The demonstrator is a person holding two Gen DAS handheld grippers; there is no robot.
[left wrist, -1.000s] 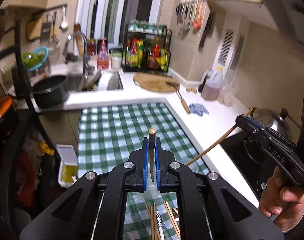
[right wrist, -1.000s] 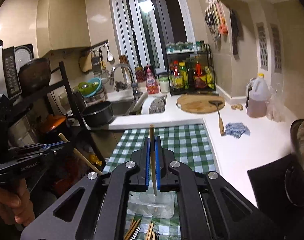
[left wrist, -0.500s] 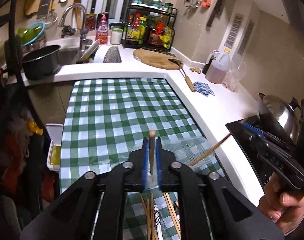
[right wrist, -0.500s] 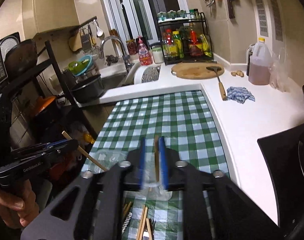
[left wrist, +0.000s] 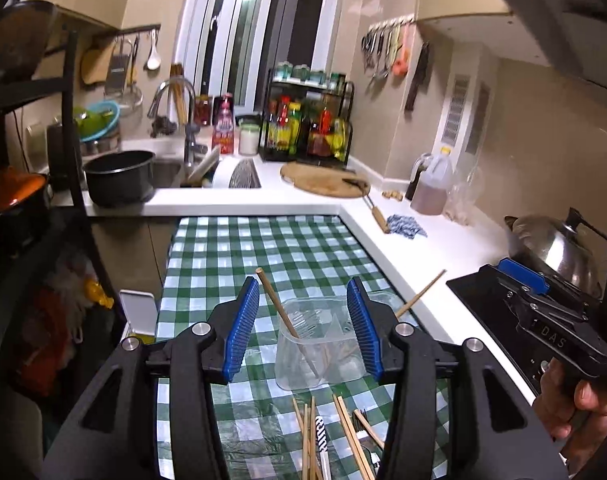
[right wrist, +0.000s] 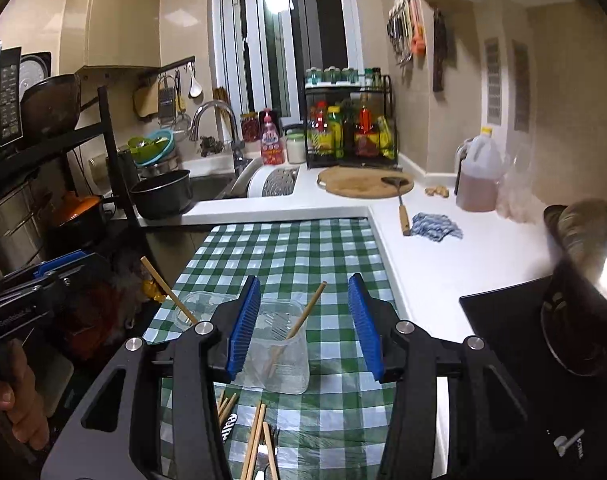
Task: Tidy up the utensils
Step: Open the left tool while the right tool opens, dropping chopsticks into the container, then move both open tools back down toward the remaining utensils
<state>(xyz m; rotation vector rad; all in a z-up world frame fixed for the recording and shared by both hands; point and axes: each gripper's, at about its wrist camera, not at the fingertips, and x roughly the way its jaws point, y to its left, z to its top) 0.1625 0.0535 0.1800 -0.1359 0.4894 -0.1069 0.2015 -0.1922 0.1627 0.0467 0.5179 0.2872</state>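
Both grippers have jaws spread wide, nothing held: left gripper (left wrist: pixel 302 328) and right gripper (right wrist: pixel 305 326) each hover over a clear cup (left wrist: pixel 317 346) on the checkered cloth (left wrist: pixel 263 248), one chopstick (left wrist: pixel 285 320) leaning inside. Only the right wrist view shows the second cup (right wrist: pixel 197 310), partly behind the left jaw. Loose chopsticks (left wrist: pixel 309 436) lie near the camera, cut off by the gripper frames; a wok lid (left wrist: pixel 551 246) is at the right.

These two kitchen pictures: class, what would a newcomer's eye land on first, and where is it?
First, the wide-open blue jaws of the left gripper and right gripper, low in the middle of each view. Between them, a clear plastic cup stands on the green checked tablecloth with a chopstick leaning in it. More loose chopsticks lie just in front.
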